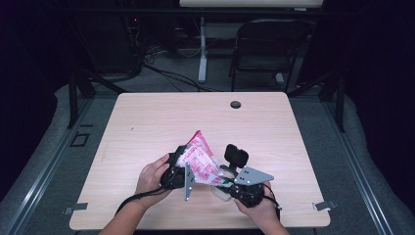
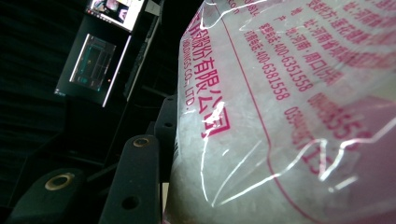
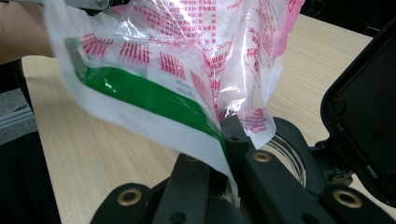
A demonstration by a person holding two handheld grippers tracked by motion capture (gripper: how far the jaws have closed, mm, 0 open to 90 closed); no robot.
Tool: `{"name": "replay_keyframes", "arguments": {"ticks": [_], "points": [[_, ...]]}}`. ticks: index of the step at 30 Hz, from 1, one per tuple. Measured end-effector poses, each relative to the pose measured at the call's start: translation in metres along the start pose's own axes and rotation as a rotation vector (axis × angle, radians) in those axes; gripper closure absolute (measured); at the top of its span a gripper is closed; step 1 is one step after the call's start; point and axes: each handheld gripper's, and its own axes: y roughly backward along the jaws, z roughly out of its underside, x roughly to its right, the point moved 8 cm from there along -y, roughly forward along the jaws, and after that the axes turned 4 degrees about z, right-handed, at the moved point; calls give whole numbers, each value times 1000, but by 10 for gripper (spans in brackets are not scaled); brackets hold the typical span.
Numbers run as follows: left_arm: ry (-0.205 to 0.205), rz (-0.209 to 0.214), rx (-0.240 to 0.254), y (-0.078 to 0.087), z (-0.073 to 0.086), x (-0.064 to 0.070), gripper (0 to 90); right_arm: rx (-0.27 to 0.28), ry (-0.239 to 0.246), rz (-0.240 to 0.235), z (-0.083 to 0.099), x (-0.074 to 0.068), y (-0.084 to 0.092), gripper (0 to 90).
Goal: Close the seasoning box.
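A clear plastic bag (image 1: pixel 200 159) printed in red, with a green and white strip along one edge, is held up above the front of the wooden table (image 1: pixel 147 122). My left gripper (image 1: pixel 177 172) grips the bulging body of the bag (image 2: pixel 280 116); one black jaw lies against its side and the other is hidden behind it. My right gripper (image 1: pixel 228 184) is shut on the bag's lower edge (image 3: pixel 187 60), pinching the film between its fingertips (image 3: pixel 229 136). Right under the bag stands a small round container (image 3: pixel 292 154) with its black lid (image 1: pixel 236 155) flipped open.
A cable hole (image 1: pixel 235 104) sits near the table's far edge. A dark folding chair (image 1: pixel 266 44) and a desk leg stand on the floor beyond the table. Monitors (image 2: pixel 93 65) glow in the dark background of the left gripper view.
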Motion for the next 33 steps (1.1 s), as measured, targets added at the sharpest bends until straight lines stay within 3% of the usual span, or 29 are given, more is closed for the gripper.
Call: {"name": "replay_keyframes", "arguments": {"ticks": [23,33], "points": [[-66,-36,-12,1,-3,0,624,-11,12,22,4,2,-1,900],[-61,-31,-11,1,-2,1,624,-13,23,27,4,1,-1,899]]}}
